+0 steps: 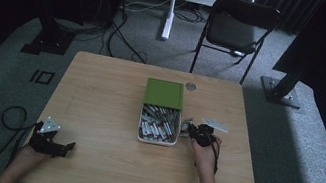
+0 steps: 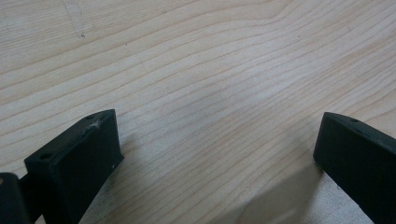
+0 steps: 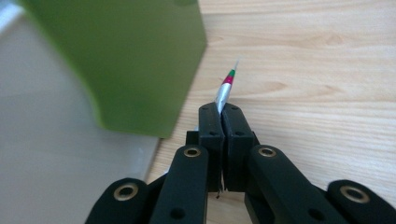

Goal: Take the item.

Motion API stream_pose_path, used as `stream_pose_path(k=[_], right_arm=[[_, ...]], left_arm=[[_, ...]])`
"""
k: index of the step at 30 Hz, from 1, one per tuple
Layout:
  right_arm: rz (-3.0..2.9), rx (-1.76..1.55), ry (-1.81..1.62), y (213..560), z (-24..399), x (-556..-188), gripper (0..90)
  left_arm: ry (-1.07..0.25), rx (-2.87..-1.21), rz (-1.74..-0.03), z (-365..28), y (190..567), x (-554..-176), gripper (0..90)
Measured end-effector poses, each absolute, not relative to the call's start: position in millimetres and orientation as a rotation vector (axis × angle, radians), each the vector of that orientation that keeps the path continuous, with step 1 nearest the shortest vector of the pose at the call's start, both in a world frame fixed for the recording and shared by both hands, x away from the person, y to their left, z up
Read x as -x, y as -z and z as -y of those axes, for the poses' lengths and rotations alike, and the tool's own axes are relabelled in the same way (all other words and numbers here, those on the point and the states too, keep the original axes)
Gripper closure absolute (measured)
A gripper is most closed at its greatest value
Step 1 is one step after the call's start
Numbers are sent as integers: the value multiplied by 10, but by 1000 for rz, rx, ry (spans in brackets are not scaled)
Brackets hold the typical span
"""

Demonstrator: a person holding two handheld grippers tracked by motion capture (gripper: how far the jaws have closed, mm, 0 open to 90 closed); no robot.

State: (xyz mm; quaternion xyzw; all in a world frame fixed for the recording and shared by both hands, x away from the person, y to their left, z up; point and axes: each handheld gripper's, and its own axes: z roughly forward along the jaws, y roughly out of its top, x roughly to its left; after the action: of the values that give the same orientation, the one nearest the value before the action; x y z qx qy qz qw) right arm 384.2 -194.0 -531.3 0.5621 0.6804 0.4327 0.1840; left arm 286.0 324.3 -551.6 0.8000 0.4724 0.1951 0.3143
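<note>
A wooden table (image 1: 103, 162) holds a white box (image 1: 156, 140) packed with pens, its green lid (image 1: 164, 93) lying just behind it. The right gripper (image 1: 193, 131) sits just beside the box's right wall (what its jaws hold is too small to tell). The left gripper (image 1: 65, 147) rests near the table's front left corner, well apart from the box. A black chair (image 1: 235, 28) stands behind the table.

Right hand-held gripper (image 3: 222, 122) clamped (left (image 2: 219, 154) gaping).
</note>
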Motion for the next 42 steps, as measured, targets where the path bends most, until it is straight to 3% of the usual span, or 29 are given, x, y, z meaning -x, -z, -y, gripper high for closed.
stream_pose_path(k=[4,9,10,13,16,29,31,38,42], right_arm=[[-1919,-1606,-1211,5368,1990,-3863,879],[-1925,-1610,-1178,5433,2040,-3897,788],[-1930,-1607,-1158,5457,2059,-3907,722],[-1930,-1606,-1156,5474,2086,-3917,654],[-1926,-1597,-1125,5475,2149,-3924,529],[-1901,-1623,-1042,5430,2446,-3836,316],[-1899,-1620,-1002,5437,2508,-3802,240],[-1884,-1620,-947,5462,2638,-3713,141],[-1857,-1642,-923,5465,2733,-3647,140]], left_arm=[[-514,-2108,-1246,-3242,5516,-2860,14],[-514,-2107,-1246,-3242,5516,-2860,14],[-514,-2107,-1246,-3242,5516,-2860,14],[-514,-2107,-1246,-3242,5516,-2860,14],[-514,-2107,-1246,-3242,5516,-2860,14],[-514,-2108,-1246,-3242,5516,-2860,14],[-514,-2107,-1246,-3242,5516,-2860,14],[-514,-2108,-1246,-3242,5516,-2860,14],[-514,-2107,-1246,-3242,5516,-2860,14]])
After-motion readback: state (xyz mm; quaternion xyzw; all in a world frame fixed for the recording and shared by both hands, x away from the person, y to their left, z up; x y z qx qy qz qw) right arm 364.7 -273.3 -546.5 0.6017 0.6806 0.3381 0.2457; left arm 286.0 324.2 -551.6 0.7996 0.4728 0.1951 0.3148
